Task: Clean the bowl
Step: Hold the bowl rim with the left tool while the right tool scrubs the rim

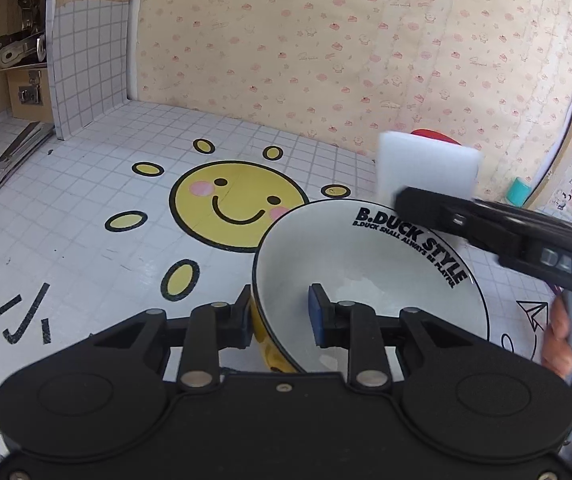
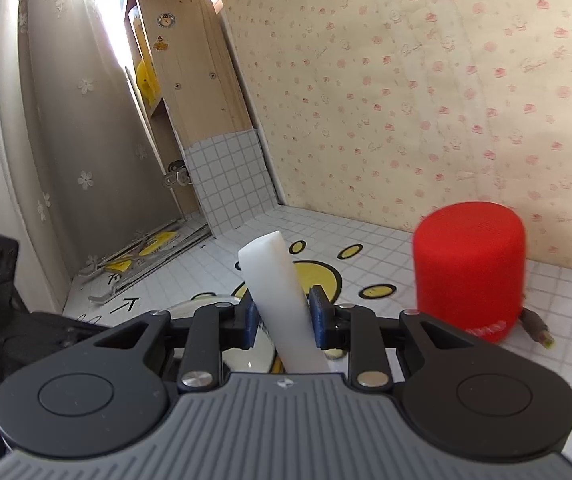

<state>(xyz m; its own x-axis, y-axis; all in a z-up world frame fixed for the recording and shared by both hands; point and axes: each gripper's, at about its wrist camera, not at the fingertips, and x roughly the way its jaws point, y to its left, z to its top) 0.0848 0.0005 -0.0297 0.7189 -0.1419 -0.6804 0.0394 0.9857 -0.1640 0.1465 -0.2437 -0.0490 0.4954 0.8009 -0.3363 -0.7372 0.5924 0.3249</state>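
The white bowl [image 1: 365,280], black-rimmed with "B.DUCK STYLE" lettering and a yellow outside, sits tilted on the tiled mat. My left gripper [image 1: 280,304] is shut on its near wall, one finger outside and the blue pad [image 1: 315,312] inside. My right gripper [image 1: 403,200] reaches in from the right over the bowl's far rim, shut on a white sponge block [image 1: 429,166]. In the right wrist view the sponge [image 2: 278,288] stands up between the right gripper's [image 2: 282,314] blue pads. A sliver of the bowl [image 2: 242,360] shows beneath them.
A red cylinder [image 2: 467,268] stands on the mat at the right near the wall, a cable plug [image 2: 537,330] beside it. A yellow smiley sun [image 1: 238,204] is printed on the mat. Wooden shelves flank both sides. A hand [image 1: 565,336] holds the right gripper.
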